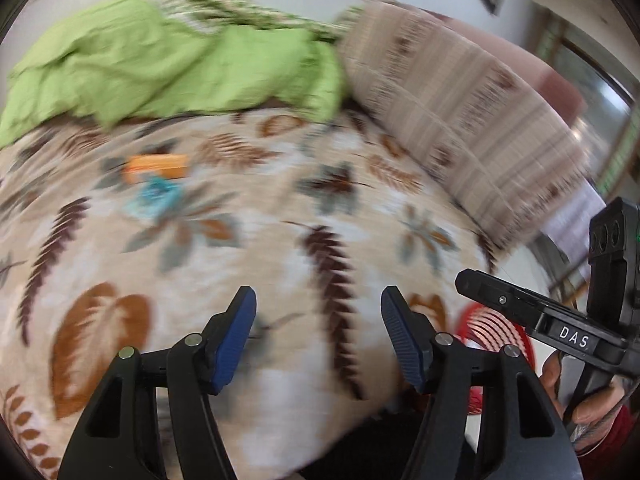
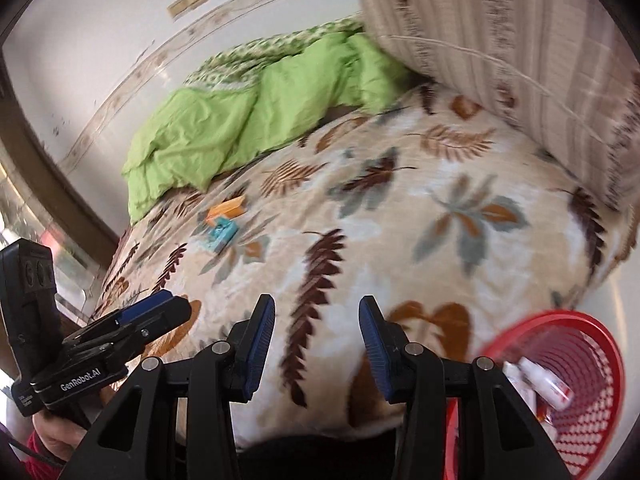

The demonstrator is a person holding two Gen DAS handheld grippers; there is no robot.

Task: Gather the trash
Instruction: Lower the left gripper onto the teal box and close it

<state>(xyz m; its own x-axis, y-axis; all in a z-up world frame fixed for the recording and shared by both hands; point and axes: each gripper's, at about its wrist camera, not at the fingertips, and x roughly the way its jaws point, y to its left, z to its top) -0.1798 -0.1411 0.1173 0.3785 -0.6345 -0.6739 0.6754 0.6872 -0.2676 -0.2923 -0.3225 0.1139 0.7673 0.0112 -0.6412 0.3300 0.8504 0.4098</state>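
Two wrappers left on the bed (image 2: 400, 216) — orange (image 2: 228, 207), teal (image 2: 222, 233) — lying touching, well beyond both grippers. Left gripper (image 1: 318, 338), right gripper (image 2: 317, 340): fingers standing apart, empty. Red basket (image 2: 600, 380) sitting alongside. Risk: pinching blanket, or dragging both pieces together.

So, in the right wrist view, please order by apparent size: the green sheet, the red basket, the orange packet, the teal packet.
1. green sheet
2. red basket, though it is nearer the camera and partly cut off
3. and 4. orange packet and teal packet: similar and blurred, so unranked.
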